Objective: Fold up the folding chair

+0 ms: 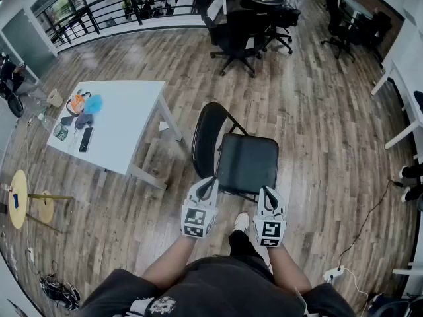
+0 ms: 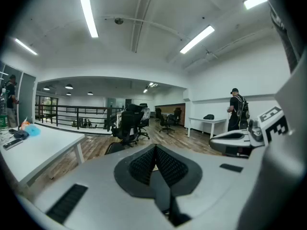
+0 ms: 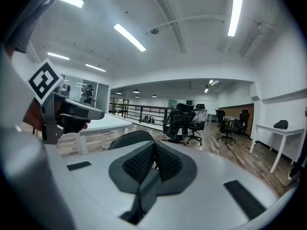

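Big open office: wood plank floor point(image 1: 317, 131), white walls, strip lights point(image 2: 88, 14) on the ceiling, and a black railing point(image 1: 132, 5) along the far side. The folding chair point(image 1: 246, 164) stands unfolded on the floor right in front of the person. Its black seat is flat and its rounded backrest is on the side toward the white table point(image 1: 132, 131), just off that table's near right corner.

Both grippers are held out side by side at the seat's near edge. The left gripper point(image 1: 207, 186) has its jaws pressed together with nothing in them, and it's the same deal with the right gripper point(image 1: 267, 194). Can't tell if either one actually touches the seat.

Other stuff: the table's left end carries a little pile, namely a phone point(image 1: 86, 139), something blue point(image 1: 94, 102), something orange point(image 1: 77, 103) and a small tin point(image 1: 61, 133). The table leg point(image 1: 173, 124) at the right corner stands close beside the chair's backrest, so it's tight on that side. The person's shoe point(image 1: 242, 222) is just short of the seat's near edge. A cluster of black office chairs point(image 1: 238, 32) sits well beyond the folding chair. A yellow round stand point(image 1: 18, 198) is off at the left. On the right, a cable point(image 1: 370, 216) trails across the floor to a power strip point(image 1: 334, 274), and white desks point(image 1: 396, 78) line that wall. Another person point(image 2: 237, 110) stands by one of them, back turned.
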Motion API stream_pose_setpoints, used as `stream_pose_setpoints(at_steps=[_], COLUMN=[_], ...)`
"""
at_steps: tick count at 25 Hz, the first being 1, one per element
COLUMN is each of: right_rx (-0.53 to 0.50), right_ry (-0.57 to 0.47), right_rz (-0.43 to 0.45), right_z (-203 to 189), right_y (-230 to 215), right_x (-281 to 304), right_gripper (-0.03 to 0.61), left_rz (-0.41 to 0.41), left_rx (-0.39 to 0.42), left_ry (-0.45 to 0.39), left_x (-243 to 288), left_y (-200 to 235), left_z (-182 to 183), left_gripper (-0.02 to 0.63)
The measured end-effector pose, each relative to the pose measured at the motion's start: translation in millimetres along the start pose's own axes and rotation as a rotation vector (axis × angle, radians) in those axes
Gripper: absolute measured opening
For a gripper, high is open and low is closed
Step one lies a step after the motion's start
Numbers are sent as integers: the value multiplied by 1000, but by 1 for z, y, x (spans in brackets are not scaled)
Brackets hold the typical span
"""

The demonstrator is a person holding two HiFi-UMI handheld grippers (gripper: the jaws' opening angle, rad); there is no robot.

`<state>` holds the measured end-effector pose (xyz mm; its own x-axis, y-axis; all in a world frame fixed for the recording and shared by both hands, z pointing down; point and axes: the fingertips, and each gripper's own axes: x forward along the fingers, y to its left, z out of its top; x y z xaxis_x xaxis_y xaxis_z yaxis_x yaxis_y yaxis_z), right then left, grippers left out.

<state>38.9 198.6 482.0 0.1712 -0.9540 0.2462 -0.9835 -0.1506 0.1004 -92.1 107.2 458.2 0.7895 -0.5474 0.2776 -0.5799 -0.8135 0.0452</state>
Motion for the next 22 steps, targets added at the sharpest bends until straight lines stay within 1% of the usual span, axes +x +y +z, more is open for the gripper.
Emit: stream_pose_setpoints(at_steps=[6,8,11,13,16,18,22], right_rx=[-7,3,21,14,4,10,21], right_ry=[-27,-21,-5,7,36,63,125], right_rz=[97,112,126,138,147,139,117], right_z=[0,-4,-11,-17,-31,-44,-76], right_y=[-50,-63,-82,-91,-101,-107,-120], right_x=[70,88,108,121,140,151,170], right_gripper=[15,15,15,15,15,15,15], left_rz=[58,83,117,139,178,215,278], left_rx=[-22,-18,-24,-31,-24,-22,-26], left_ry=[55,81,104,118,185,229,279], left_x=[77,96,118,129,145,151,162], left_y=[15,22,31,39,56,71,100], left_z=[-6,-10,-11,-11,-18,-23,-26], left_gripper=[5,5,5,5,5,6,6])
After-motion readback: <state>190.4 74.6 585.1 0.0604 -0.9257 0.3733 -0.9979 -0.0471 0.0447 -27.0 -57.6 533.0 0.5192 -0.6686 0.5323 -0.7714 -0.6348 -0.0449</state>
